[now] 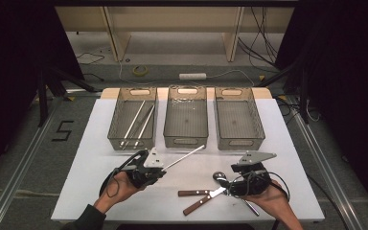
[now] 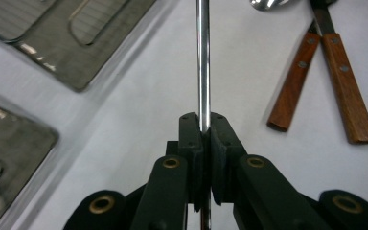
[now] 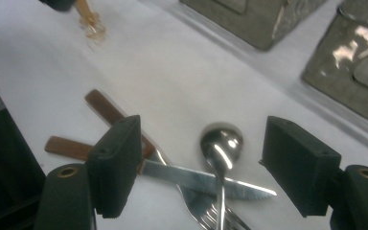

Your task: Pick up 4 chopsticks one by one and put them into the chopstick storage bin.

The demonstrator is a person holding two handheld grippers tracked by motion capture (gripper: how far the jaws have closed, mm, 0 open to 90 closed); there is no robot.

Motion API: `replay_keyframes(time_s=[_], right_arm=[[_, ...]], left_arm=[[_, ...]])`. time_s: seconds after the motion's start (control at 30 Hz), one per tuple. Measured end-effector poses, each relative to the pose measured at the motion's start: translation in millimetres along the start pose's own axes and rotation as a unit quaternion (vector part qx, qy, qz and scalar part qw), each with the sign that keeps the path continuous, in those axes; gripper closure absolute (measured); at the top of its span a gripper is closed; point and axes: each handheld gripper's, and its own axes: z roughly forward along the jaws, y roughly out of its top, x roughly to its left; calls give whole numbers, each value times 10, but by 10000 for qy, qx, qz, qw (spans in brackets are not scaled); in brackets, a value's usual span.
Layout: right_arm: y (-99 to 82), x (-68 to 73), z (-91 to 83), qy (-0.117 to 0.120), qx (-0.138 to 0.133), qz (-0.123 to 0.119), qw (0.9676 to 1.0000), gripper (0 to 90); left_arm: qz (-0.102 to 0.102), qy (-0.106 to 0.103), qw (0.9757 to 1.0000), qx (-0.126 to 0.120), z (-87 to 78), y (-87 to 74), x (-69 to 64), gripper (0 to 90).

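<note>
My left gripper (image 1: 162,170) is shut on a thin metal rod (image 1: 184,157) that points up and right toward the middle basket; in the left gripper view the rod (image 2: 202,67) runs straight out from the closed pads of that gripper (image 2: 202,127). My right gripper (image 1: 231,185) hovers at the front right over a pile of cutlery. In the right gripper view this gripper (image 3: 202,148) is open, with nothing pressed by its pads. Below it lie a spoon (image 3: 222,143), a wooden-handled knife (image 3: 196,176) and a fork (image 3: 108,112), crossed on the white table.
Three grey mesh baskets stand in a row at the back of the table: left (image 1: 132,142), middle (image 1: 186,142), right (image 1: 239,143). Two metal rods (image 1: 139,122) lie in the left basket. The two wooden handles (image 2: 292,86) lie right of my left gripper.
</note>
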Motion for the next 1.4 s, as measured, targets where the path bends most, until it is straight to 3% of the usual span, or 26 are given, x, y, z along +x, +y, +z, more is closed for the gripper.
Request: replay_keyframes(time_s=[0.2, 0.37, 0.57, 0.8, 0.97, 1.33, 1.4], right_arm=[[-107, -44, -2, -144, 167, 102, 9997, 326], [-178, -74, 0, -248, 265, 148, 9992, 329], [-232, -76, 4, -311, 298, 192, 9989, 308], [-266, -68, -15, -325, 299, 184, 9989, 307], [-294, -52, -22, -298, 337, 195, 9988, 307], [-353, -24, -36, -263, 377, 207, 9987, 288], [-359, -18, -39, -247, 378, 201, 9988, 288]], left_arm=[[-331, 155, 9992, -134, -59, -28, 95, 847], [-452, 268, 9983, -230, -123, -33, 160, 847], [-702, 431, 9958, -407, -163, -36, 237, 848], [-1099, 648, 9896, -667, -247, -32, 429, 848], [-1303, 823, 9854, -722, -254, -11, 608, 848], [-1814, 1130, 9726, -912, -277, 18, 1019, 848], [-1844, 1171, 9717, -901, -259, 22, 1083, 848]])
